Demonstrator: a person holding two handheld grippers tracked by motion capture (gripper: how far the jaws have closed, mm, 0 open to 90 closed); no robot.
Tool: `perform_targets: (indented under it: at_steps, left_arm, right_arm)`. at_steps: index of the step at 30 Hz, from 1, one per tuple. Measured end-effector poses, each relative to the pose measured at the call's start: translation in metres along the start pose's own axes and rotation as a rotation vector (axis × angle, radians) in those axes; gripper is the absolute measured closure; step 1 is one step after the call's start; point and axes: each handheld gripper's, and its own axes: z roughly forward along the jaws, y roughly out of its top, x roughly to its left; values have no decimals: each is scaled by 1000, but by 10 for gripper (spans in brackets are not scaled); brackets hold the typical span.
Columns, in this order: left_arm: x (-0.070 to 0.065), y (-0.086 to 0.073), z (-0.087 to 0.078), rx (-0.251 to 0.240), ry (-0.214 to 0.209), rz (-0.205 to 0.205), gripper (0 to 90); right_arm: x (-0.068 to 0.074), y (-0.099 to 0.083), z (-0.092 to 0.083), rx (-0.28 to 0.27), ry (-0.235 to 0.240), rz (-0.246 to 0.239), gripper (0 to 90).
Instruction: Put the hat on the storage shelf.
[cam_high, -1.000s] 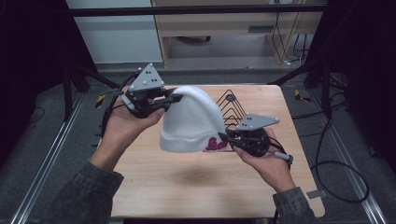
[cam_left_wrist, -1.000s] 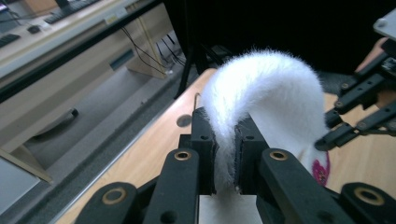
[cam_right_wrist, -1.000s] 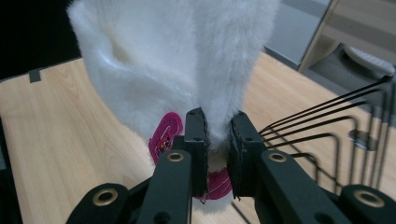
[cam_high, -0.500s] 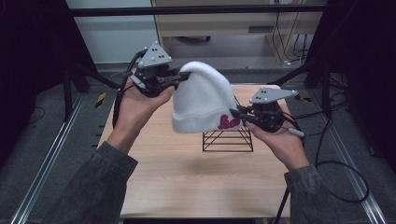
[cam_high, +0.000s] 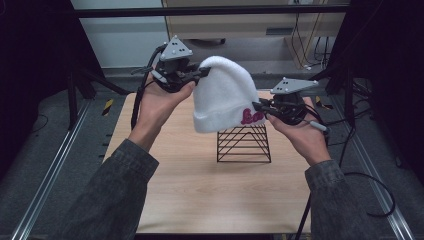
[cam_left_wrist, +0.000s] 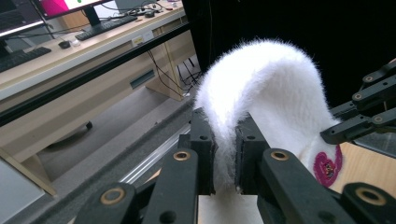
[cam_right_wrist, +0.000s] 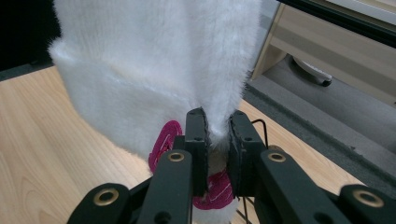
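We hold the white beanie (cam_high: 222, 95) up in the air above the black wire rack (cam_high: 243, 143), which stands on the wooden table (cam_high: 200, 190) and serves as our ref point.

L side first: our left gripper (cam_high: 202, 73) sits up and to the left of the rack, well above the tabletop, w/ its jaws clamped on the rounded crown of the beanie. In the left gripper view the fuzzy fabric (cam_left_wrist: 261, 93) is pinched thin between the two black jaws (cam_left_wrist: 225, 158), pads pressing it from both sides.

Middle: the beanie hangs tilted betw. the two grippers, crown toward the upper left, cuff lower and just above the rack's top edge, overlapping it in the high view. A pink embroidered patch (cam_high: 251, 116) shows on the cuff.

R side: our right gripper (cam_high: 260, 108) is just above and right of the rack, jaws closed on the cuff edge next to the patch. In the right gripper view the cuff (cam_right_wrist: 154, 70) is squeezed betw. the jaws (cam_right_wrist: 217, 149), patch (cam_right_wrist: 163, 140) right beside them.
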Motion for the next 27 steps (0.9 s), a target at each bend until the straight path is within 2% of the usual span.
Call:
perform_targets:
  at_steps: [6,14,27]
  left_arm:
    - [-3,-1,18,-1,-12,-13,805]
    - [-11,2,29,-3,-31,-12,803]
    - [-18,-1,46,25,-52,-9,798]
  right_arm:
    - [-10,-10,0,-11,-25,14,800]
    - [-23,-22,-5,-15,-47,45,800]
    - [-31,-37,-6,7,-63,70,800]
